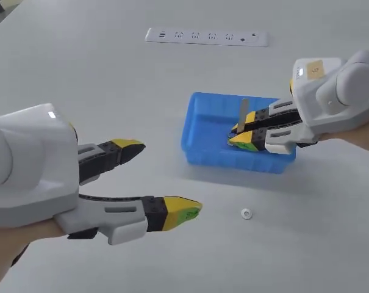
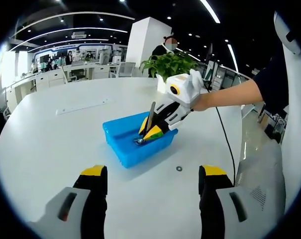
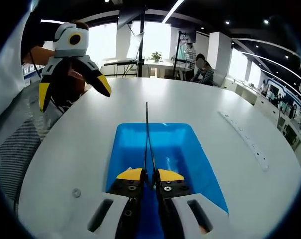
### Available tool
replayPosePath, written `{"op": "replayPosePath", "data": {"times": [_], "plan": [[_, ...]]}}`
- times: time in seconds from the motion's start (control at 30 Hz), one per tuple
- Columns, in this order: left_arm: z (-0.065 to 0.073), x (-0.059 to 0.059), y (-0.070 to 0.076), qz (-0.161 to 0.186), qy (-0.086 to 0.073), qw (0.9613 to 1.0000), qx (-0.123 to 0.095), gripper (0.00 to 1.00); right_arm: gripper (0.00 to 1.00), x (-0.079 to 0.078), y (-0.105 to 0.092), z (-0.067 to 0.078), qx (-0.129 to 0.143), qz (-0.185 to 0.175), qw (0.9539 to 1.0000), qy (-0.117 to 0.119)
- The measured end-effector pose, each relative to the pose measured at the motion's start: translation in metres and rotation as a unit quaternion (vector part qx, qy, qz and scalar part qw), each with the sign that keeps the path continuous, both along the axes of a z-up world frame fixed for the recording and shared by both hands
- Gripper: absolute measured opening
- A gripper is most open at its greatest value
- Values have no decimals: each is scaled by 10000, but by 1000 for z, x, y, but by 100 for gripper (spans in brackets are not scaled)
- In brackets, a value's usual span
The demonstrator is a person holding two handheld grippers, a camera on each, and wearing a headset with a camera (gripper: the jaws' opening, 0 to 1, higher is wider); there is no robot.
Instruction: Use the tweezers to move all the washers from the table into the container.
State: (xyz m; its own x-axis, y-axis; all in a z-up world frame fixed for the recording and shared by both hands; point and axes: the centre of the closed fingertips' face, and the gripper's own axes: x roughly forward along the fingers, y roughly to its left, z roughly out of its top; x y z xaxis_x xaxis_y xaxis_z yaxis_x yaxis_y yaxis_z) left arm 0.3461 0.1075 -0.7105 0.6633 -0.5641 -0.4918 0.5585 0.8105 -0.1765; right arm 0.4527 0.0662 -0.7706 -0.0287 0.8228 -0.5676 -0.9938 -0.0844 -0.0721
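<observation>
Office: desks (image 2: 78, 74), potted plant (image 2: 169, 64)

No text can be read. A tan sticker (image 1: 315, 69) atop the right tongs (image 1: 240, 135), above the blue container (image 1: 221, 157), perhaps bears a mark, too blurred to tell.

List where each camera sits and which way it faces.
Head view: on the headset, looking down at the table; left gripper and right gripper show.
Left gripper view: on the left gripper, facing the blue container; own open jaws at the bottom.
Right gripper view: on the right gripper, looking along the tweezers over the container; own jaws shut on them.
Shared: all three show the container and a washer on the table.
</observation>
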Motion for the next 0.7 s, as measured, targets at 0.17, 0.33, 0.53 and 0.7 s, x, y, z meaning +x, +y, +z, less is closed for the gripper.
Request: {"op": "replayPosePath", "data": {"times": [0.17,0.33,0.53,0.7], "plan": [[1,-1,-1,-28,0,10000,-1,80,10,1,1,5,73,-34,10000,7],[2,-1,-2,-55,-7,10000,18,80,10,2,1,5,70,-62,10000,-4],[11,4,0,-21,-123,9999,-21,80,10,0,2,11,118,-43,9999,-45],[19,14,1,-13,-257,9996,-76,81,10,0,2,14,138,-52,9999,-66]]}}
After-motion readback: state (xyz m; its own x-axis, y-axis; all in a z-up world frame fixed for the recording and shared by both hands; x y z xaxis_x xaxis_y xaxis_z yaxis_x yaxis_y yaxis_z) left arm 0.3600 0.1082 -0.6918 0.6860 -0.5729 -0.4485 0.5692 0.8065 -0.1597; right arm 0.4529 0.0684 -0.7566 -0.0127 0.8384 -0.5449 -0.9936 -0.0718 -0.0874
